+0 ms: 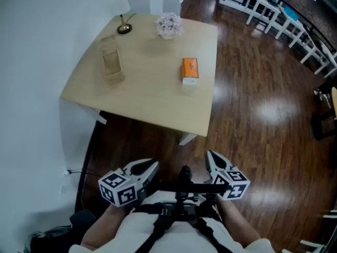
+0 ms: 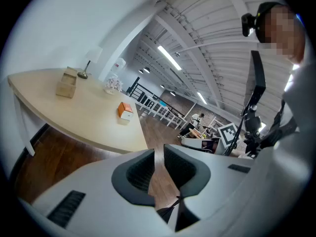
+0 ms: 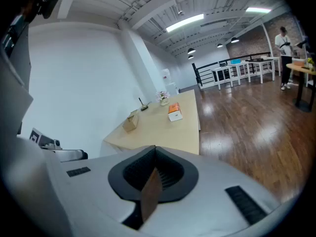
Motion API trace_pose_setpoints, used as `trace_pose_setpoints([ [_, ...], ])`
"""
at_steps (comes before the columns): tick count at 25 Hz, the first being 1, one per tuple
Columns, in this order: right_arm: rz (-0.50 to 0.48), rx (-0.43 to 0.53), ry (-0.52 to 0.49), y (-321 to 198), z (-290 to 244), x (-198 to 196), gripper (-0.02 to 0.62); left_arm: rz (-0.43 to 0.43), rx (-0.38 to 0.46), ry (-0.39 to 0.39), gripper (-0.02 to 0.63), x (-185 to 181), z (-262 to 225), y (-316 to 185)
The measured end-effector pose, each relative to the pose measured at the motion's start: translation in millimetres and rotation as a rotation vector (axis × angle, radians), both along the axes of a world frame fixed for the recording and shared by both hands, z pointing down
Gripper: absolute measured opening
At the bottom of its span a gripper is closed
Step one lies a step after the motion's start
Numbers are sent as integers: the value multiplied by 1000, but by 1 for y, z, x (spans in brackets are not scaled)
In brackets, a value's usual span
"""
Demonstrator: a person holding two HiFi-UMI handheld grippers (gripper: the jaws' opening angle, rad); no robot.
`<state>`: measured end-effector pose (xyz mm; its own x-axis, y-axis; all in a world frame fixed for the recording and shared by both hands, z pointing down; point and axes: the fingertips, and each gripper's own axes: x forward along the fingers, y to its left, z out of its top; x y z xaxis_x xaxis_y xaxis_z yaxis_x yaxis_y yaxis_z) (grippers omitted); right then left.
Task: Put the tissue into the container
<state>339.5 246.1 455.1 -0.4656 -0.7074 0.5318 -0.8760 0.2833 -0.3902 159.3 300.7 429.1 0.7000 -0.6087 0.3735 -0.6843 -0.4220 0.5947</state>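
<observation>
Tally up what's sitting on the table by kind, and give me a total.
Tissue box, orange and white: 1
Light-brown container: 1
Lamp: 1
Bunch of pale flowers: 1
Total: 4
</observation>
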Motion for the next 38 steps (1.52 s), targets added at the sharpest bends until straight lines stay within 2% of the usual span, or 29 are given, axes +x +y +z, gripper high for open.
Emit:
trace_pose_setpoints([
  [5,18,22,-1,-27,-7,-7,6,-11,48,21,57,-21,0,-16],
  [12,41,37,0,-22,-3,-28,6,-12,51,33,57,-48,1,-1],
  [19,23,46,-13,-31,-6,-59,6,-60,70,42,57,-83,-5,1],
  [26,6,43,-14,-47,-5,-71,6,-67,62,40,57,-90,-7,-12],
  [32,-1,42,-6,-87,-1,-70,6,-85,67,14,57,-91,-7,-42],
  [38,-22,57,-43,-155,-3,-69,6,-133,74,-21,57,-97,-16,-93],
])
